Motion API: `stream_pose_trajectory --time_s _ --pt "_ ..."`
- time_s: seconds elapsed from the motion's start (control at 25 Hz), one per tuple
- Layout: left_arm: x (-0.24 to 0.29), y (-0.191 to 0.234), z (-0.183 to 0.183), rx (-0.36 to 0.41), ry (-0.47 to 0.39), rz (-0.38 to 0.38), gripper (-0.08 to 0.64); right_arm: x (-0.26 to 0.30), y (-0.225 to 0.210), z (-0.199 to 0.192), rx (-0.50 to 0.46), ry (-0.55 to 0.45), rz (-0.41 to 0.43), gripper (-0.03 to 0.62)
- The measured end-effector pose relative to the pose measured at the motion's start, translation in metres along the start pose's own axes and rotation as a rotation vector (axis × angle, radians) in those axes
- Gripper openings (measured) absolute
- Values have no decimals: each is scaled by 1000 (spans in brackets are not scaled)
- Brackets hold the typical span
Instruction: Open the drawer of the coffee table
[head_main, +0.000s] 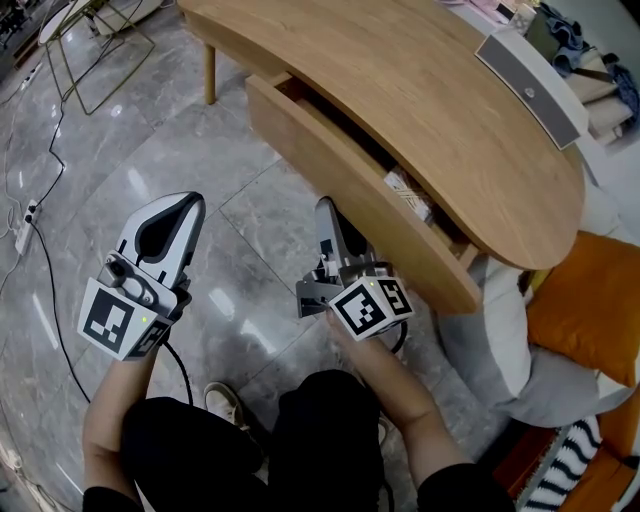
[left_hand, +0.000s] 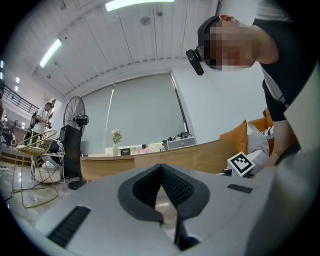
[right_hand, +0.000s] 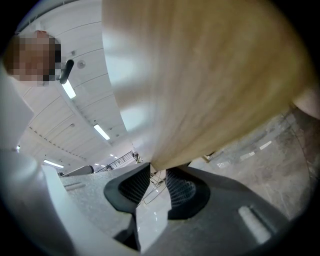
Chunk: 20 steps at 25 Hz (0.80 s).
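**Drawer already pulled out – little is left**

The light wooden drawer of the curved light-wood coffee table stands well out from the table body, running from the upper middle of the head view to the right. Some small items lie inside it.

The right gripper is at the lower edge of the drawer front. Its jaws are slightly apart with only floor between the pads.

The left gripper hangs at lower left with jaws closed at the tips – empty. I judge only the release, or a last pull, remains.
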<state>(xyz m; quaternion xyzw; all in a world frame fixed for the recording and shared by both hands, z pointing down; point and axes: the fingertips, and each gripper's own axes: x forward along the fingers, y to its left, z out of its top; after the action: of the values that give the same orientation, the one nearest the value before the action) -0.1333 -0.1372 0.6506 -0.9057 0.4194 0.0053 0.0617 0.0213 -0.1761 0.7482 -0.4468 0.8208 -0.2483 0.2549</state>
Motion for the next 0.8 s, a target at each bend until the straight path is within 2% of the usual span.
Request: stream_pose_trajectory --time_s 0.16,0.32,0.56,0.8 --pt "-1 -3 -2 19 9 -12 6 -7 11 -12 -58 23 13 77" --pt "1 -9 2 -19 -6 -30 6 -7 13 -16 -62 48 19 78" --pt "-3 -7 1 18 2 -18 6 -17 17 -29 -145 101 47 77" --pt "-7 -6 3 -5 -3 -5 6 -18 14 -33 -185 112 51 77"
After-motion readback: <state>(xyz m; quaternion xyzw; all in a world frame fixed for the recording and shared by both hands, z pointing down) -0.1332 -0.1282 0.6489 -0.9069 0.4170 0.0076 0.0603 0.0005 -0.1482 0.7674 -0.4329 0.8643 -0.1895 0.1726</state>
